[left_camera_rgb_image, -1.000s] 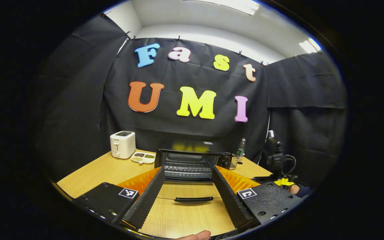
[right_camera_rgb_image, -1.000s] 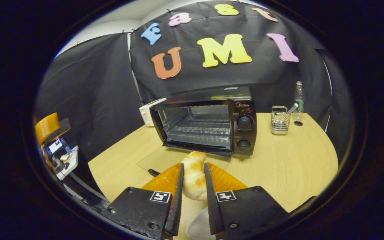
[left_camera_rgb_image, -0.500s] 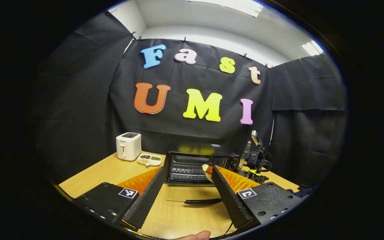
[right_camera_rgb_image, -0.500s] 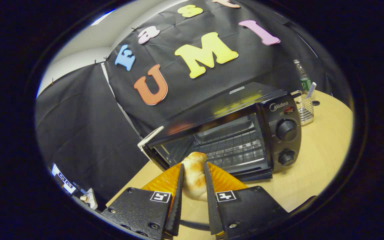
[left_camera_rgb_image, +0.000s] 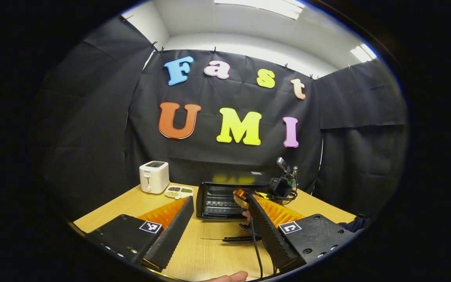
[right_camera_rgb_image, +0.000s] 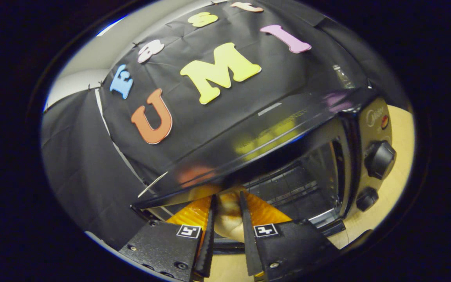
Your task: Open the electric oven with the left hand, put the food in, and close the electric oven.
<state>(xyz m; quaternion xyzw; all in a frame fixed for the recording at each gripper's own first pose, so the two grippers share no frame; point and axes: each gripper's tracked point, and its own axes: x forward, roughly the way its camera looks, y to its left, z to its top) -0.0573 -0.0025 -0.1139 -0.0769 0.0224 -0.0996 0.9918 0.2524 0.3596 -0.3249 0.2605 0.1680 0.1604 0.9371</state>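
One bread roll (right_camera_rgb_image: 227, 219) between right gripper (right_camera_rgb_image: 227, 203) fingers, inside Midea-branded oven (right_camera_rgb_image: 370, 149).

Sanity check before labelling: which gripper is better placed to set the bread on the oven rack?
Right. The right gripper is shut on the bread at the mouth of the open oven. The left gripper hangs open, back from it.

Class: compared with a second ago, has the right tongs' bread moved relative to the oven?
Yes. The bread, gripped by the right tongs, has moved forward into the oven mouth.

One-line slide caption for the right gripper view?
Right gripper carries a bread roll into the open electric oven.
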